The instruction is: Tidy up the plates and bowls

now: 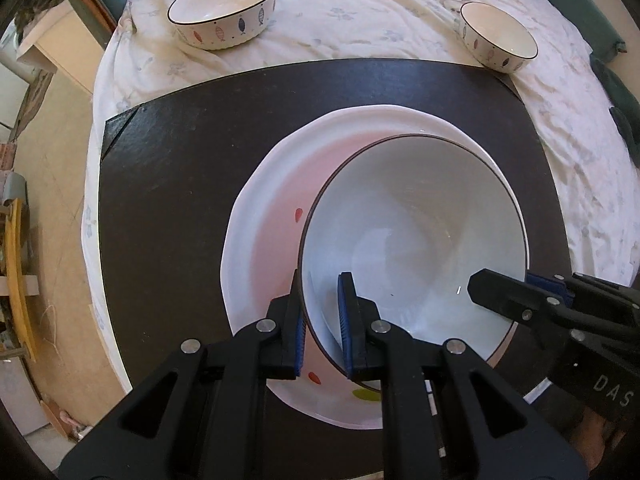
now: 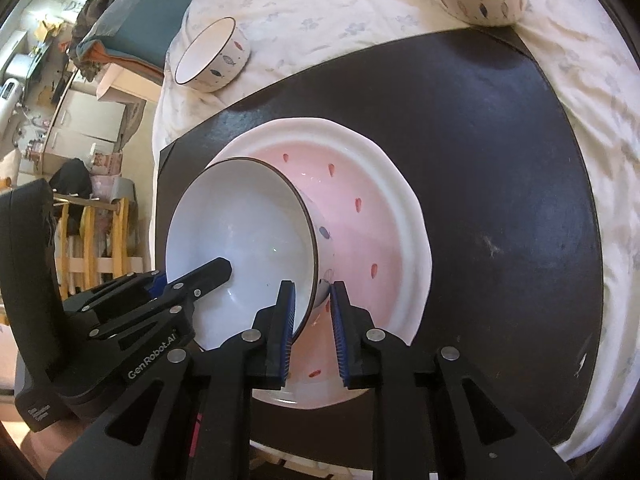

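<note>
A large white bowl (image 1: 412,240) with a dark rim sits tilted on a pink plate (image 1: 272,240) with a white scalloped border. My left gripper (image 1: 322,280) is shut on the bowl's left rim, one pad inside and one outside. In the right wrist view the same bowl (image 2: 240,232) lies on the plate (image 2: 372,232). My right gripper (image 2: 313,286) straddles its rim. The inner pad lies against the rim, and a narrow gap shows between the outer pad and the bowl's wall. Each gripper also shows in the other's view: the right gripper (image 1: 506,280) and the left gripper (image 2: 192,272).
The plate lies on a dark square mat (image 1: 180,184) over a white flowered cloth (image 1: 360,8). Two fish-patterned bowls stand on the cloth beyond the mat, one at the far left (image 1: 224,10) and one at the mat's far right corner (image 1: 498,36). Yellow wooden furniture (image 1: 18,280) stands beside the table.
</note>
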A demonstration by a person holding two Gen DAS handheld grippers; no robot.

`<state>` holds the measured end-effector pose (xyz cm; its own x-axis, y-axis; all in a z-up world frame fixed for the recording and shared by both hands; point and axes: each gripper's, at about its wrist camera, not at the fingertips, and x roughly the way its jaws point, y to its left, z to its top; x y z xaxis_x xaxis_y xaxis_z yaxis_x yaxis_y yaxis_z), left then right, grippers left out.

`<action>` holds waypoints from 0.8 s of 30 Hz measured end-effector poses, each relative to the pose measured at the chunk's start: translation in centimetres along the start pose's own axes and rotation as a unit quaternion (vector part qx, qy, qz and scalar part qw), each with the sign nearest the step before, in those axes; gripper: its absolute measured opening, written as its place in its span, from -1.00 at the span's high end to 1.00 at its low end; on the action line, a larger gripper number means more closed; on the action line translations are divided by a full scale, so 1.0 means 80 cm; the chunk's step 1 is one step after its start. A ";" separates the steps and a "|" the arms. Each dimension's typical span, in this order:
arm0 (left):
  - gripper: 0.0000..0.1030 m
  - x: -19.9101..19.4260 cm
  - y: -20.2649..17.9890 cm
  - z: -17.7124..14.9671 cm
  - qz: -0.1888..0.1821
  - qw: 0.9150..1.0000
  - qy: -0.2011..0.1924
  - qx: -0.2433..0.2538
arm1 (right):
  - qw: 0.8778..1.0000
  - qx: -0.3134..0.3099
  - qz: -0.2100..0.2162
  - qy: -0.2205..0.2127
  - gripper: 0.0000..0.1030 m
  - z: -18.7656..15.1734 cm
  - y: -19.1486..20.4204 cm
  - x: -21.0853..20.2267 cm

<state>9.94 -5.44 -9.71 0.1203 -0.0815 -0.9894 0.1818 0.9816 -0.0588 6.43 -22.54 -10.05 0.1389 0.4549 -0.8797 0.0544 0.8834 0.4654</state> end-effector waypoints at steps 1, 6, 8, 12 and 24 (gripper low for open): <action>0.77 0.000 -0.001 0.000 -0.001 1.000 0.001 0.000 | 1.000 -0.002 -0.002 -0.001 0.57 0.001 0.001 0.000; 0.71 0.001 -0.006 -0.001 0.009 1.000 0.002 0.017 | 1.000 0.009 -0.002 -0.002 0.57 0.002 -0.003 0.000; 0.68 0.000 -0.007 -0.001 0.009 1.000 0.001 0.019 | 1.000 0.005 -0.006 -0.003 0.57 0.002 -0.001 0.000; 0.11 -0.009 -0.008 -0.002 0.008 1.000 -0.016 0.015 | 1.000 -0.003 -0.009 -0.006 0.57 0.001 0.001 -0.001; -0.23 -0.045 -0.007 -0.009 0.045 0.995 -0.083 0.013 | 0.999 0.011 -0.005 -0.047 -0.27 0.000 -0.011 -0.027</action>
<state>8.69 -5.58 -6.19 0.2958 -0.0237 -0.9549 0.1885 0.9815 0.0340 6.07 -24.29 -8.54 0.2311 0.4322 -0.8717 0.0779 0.8848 0.4594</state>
